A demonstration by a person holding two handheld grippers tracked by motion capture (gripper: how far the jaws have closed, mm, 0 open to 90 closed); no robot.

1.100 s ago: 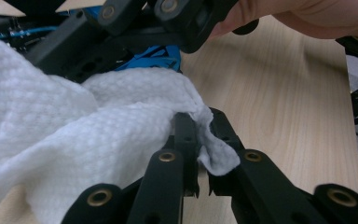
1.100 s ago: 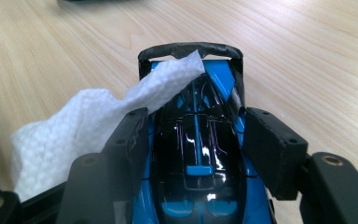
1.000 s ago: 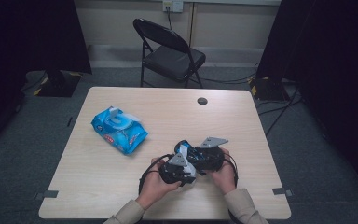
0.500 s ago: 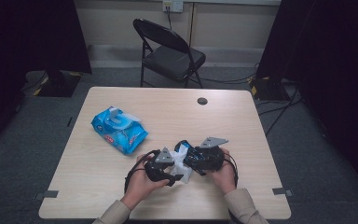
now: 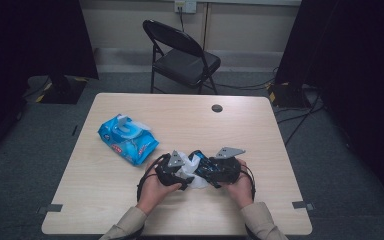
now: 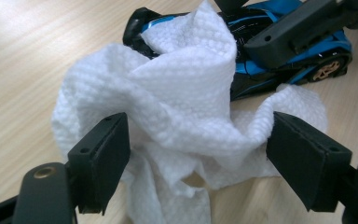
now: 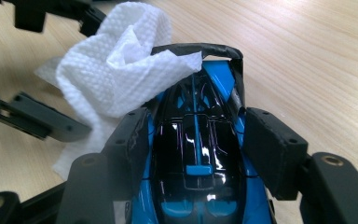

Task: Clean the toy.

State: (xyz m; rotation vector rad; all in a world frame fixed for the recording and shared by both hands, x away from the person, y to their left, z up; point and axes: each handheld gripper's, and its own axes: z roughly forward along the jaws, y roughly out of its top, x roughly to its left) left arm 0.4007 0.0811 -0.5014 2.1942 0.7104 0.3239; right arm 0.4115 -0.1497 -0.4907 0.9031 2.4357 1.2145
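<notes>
Two hand-held grippers meet over the front middle of the bench (image 5: 260, 130), and between them we have a blue and black toy sports car (image 7: 200, 154) and a crumpled white wet wipe (image 6: 177, 107). Our right hand-held gripper (image 7: 198, 144) is clamped on the car across its sides, pads against the bodywork, and pins it to the wood. Our left hand-held gripper (image 6: 198, 154) has just been opening: its jaws stand wide on either side of the wipe, which bulges between them without being pressed and lies draped against one end of the car.

We judge the step in hand to be wiping the car clean, with the cloth let go for a fresh hold. To do it well, we should close on the thick gathered part of the wipe rather than a loose corner, so it does not slip out mid-stroke. Then we drag it along the bodywork in the car's long direction while the right grip stays firm, keeping clear of the right jaws so cloth does not snag there.

As for writing, the blue pack of wet wipes (image 5: 128, 140), lying well apart to the left with its flap up, carries a red and white label too small to read. On the car we make out no lettering.
</notes>
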